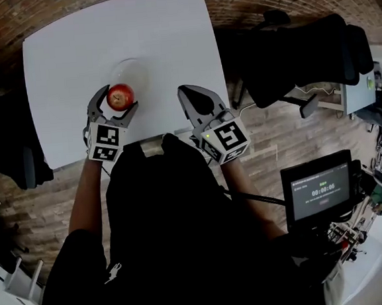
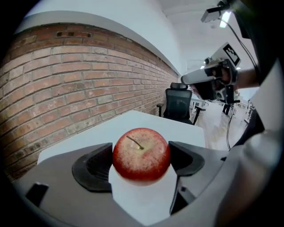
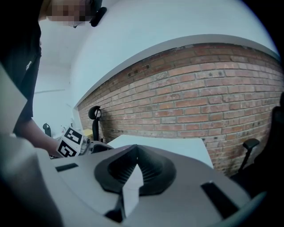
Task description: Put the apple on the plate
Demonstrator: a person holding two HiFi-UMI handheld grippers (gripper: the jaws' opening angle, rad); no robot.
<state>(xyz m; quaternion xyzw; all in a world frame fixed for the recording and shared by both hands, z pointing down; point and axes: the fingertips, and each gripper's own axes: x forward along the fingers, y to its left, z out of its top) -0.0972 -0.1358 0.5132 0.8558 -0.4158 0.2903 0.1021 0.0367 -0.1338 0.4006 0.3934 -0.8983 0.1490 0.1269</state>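
Observation:
A red apple with a short stem sits between the two pads of my left gripper, which is shut on it. In the left gripper view the apple fills the gap of the left gripper and touches both dark pads. A white plate shows faintly on the white table, just beyond the apple; the apple is at its near rim. My right gripper is over the table's near right part, shut and holding nothing. In its own view the right gripper has its tips together.
The table's near edge runs just in front of the person's body. Black office chairs stand to the right and another chair to the left. A small screen with a timer is at the lower right. A brick wall lies beyond the table.

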